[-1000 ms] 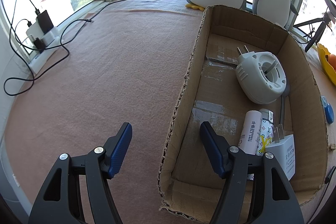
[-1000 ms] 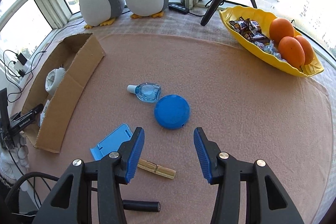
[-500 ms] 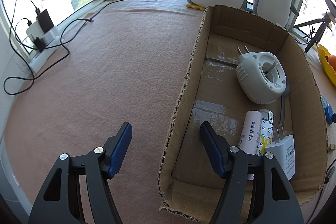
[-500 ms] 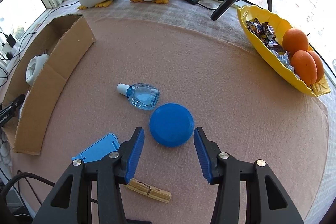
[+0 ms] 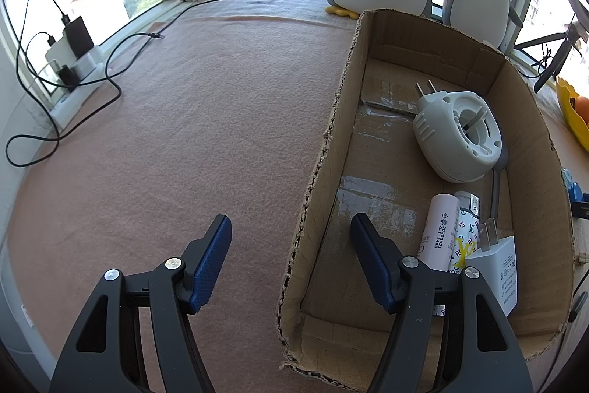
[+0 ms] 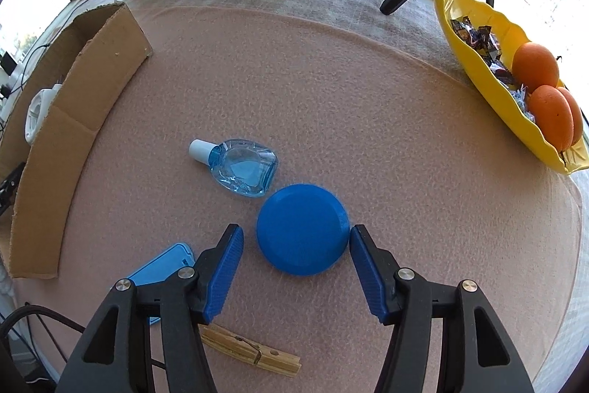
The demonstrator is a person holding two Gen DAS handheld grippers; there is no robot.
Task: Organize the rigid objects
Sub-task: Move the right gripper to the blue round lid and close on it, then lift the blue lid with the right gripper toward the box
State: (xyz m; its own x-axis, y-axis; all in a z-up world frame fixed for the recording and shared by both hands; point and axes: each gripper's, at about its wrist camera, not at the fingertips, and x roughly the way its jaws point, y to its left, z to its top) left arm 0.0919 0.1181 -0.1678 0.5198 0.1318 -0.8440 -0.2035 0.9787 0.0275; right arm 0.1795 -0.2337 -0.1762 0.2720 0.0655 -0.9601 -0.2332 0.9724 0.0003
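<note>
Right gripper (image 6: 296, 255) jaws opening around blue round case (image 6: 302, 229), pads not touching, left gripper (image 5: 291, 251) spread over cardboard box (image 5: 320, 172) wall, gripping nothing.

The pink tube (image 5: 440, 232) in the cardboard box (image 5: 537, 120) bears Chinese characters and what looks like "20200921 1443". The white charger (image 5: 502, 267) carries small print, too blurred to read.
</note>
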